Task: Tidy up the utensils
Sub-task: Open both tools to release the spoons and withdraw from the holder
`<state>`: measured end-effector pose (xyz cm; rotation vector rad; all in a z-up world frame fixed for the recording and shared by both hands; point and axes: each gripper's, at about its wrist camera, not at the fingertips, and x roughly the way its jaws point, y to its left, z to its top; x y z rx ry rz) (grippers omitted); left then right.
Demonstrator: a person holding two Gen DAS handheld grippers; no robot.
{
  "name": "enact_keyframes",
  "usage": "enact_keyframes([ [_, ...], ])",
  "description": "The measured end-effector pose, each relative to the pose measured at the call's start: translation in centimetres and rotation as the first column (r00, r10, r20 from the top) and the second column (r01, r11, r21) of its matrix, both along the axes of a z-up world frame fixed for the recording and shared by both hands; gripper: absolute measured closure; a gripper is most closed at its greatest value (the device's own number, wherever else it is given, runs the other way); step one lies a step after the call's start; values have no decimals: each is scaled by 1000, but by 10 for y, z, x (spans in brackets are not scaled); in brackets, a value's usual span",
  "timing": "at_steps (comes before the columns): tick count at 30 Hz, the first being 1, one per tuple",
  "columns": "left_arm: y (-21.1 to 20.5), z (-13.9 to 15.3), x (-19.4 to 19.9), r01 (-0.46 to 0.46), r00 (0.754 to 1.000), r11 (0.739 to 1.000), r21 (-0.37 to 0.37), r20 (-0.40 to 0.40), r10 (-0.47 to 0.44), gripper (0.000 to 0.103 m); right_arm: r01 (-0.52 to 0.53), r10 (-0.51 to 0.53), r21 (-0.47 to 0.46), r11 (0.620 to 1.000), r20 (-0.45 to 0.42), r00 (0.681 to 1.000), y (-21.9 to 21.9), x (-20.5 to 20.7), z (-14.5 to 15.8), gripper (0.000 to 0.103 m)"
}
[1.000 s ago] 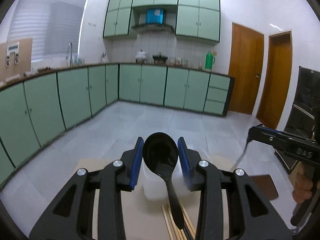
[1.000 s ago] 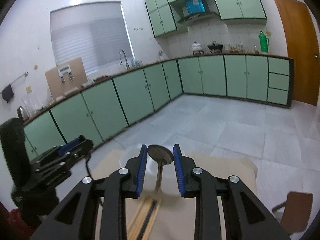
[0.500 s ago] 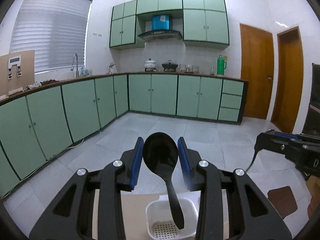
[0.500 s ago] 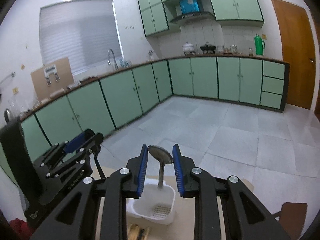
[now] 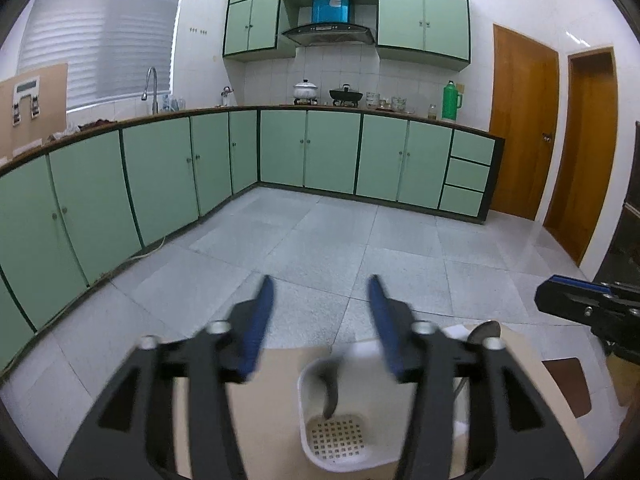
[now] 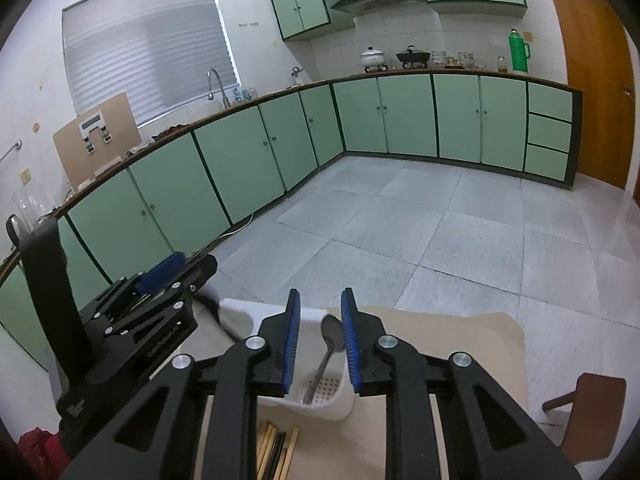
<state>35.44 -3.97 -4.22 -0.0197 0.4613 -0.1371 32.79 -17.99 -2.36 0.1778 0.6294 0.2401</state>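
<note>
Jaws of left gripper (image 5: 322,322) just opened — black spoon (image 5: 330,390) loose over basket (image 5: 316,446); right gripper (image 6: 320,334) clamps metal spoon (image 6: 330,344).

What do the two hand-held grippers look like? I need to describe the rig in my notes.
Both are alike: the left hand-held gripper and right hand-held gripper have matte black angular linkage arms with triangular cut-outs, round silver pivot bolts, and two narrow fingers faced with blue ribbed pads. Seen side-on from the right wrist view, the left one carries small pale lettering, too blurred to read. No cables or sleeves show.
</note>
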Motion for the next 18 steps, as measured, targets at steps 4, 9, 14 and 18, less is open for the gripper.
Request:
enact_keyframes([
  [4, 7, 2, -14, 14, 1000, 1000, -7, 9, -14, 43, 18, -18, 15, 1000, -6, 1000, -9, -11, -5, 70],
  [9, 18, 2, -48, 17, 1000, 1000, 5, 6, -18, 39, 29, -29, 16, 999, -10, 1000, -18, -49, -20, 54],
  [14, 26, -21, -104, 47, 996, 998, 44, -74, -44, 29, 31, -29, 27, 999, -86, 996, -18, -98, -60, 44],
  [18, 33, -56, -155, 70, 978, 996, 51, -198, -58, 25, 39, -34, 27, 999, -159, 987, -11, -141, -93, 34],
])
